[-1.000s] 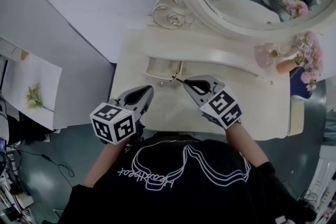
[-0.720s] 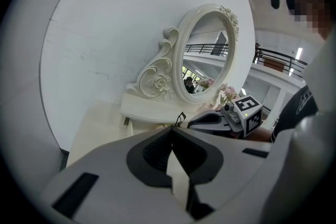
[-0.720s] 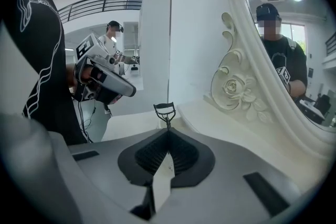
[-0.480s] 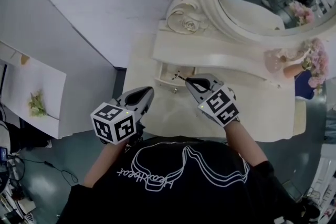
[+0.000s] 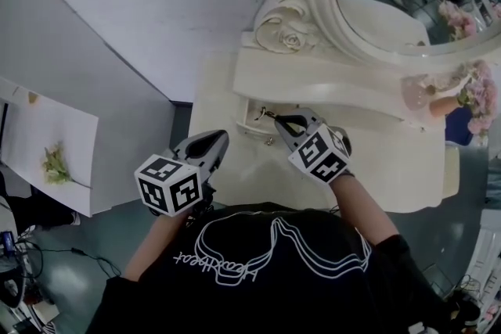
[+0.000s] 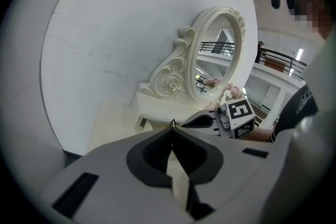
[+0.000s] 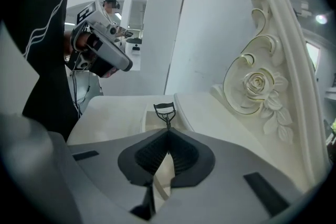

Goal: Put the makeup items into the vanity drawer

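One ornate mirror (image 5: 368,4) above open drawer (image 5: 252,116)

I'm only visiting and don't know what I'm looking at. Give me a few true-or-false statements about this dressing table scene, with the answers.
1. The right gripper is clamped on an eyelash curler. True.
2. The vanity drawer is closed. False: it stands pulled open.
3. The left gripper carries a lipstick. False: its jaws are together with nothing between them.
4. A carved rose decorates the mirror frame. True.
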